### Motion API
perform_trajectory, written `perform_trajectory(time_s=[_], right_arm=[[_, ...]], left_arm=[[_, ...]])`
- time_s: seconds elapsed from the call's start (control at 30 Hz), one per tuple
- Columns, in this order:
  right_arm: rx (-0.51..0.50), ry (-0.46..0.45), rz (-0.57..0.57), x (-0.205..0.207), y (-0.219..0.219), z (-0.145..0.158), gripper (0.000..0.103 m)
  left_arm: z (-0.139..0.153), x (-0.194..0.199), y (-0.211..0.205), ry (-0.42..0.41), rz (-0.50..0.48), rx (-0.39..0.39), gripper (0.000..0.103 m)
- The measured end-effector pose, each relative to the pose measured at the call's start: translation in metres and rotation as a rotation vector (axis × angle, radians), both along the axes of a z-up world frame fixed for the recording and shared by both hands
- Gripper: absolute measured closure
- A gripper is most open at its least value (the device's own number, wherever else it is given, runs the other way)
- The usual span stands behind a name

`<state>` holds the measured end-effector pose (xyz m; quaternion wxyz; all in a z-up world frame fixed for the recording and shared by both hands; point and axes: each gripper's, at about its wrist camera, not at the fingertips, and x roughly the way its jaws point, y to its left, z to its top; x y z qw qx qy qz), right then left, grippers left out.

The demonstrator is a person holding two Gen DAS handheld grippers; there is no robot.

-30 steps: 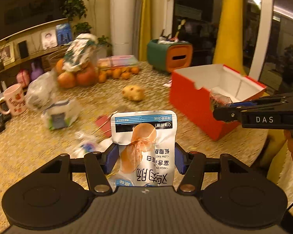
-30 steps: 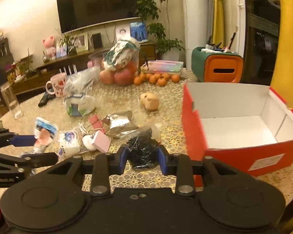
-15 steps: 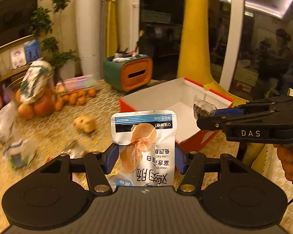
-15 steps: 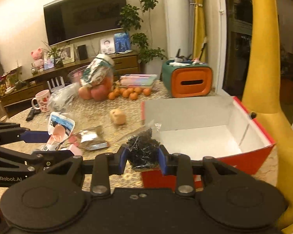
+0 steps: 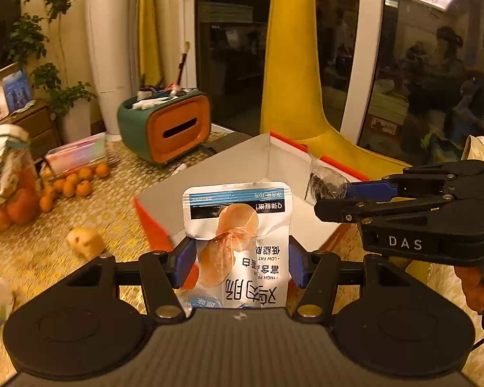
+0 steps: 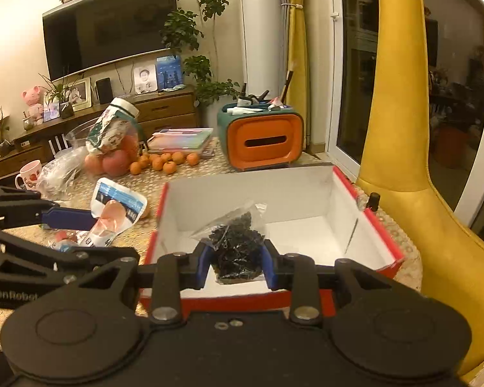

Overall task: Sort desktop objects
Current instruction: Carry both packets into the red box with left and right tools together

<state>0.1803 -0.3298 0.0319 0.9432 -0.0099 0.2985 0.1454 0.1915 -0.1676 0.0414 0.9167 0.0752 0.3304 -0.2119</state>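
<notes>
Left gripper [image 5: 238, 262]: pinching snack pouch [image 5: 238, 225] by its sides, pouch standing up ahead of the pads. Light, crinkly film by the look, likely slippery; best held low across its width. Right gripper [image 6: 237, 262]: clamped on small clear bag [image 6: 235, 242] of dark bits, soft and limp, hanging over red box [image 6: 384, 235] just ahead. Box beyond left pouch too.

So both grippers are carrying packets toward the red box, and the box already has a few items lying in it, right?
Not quite. The red box is empty, as the right wrist view shows. The left gripper does hold the snack pouch, and the right gripper the clear bag of dark bits.
</notes>
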Motion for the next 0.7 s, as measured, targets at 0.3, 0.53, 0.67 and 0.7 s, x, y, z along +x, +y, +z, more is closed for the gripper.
perform_trajectory(time_s=[0.3, 0.53, 0.67, 0.7], right_arm=[[-0.05, 0.036, -0.025, 0.038, -0.024, -0.012, 0.071], [-0.088, 0.117, -0.011, 0.074, -0.037, -0.031, 0.071], [-0.112, 0.15, 0.004, 0.09, -0.041, -0.044, 0.071], [-0.122, 0.158, 0.007, 0.093, -0.041, -0.046, 0.071]], left_arm=[[-0.011, 0.053, -0.039, 0.055, -0.04, 0.07, 0.045], [-0.036, 0.097, -0.058, 0.118, -0.033, 0.127, 0.045], [-0.049, 0.119, -0.065, 0.159, -0.036, 0.135, 0.045], [-0.053, 0.124, -0.067, 0.172, -0.04, 0.14, 0.045]])
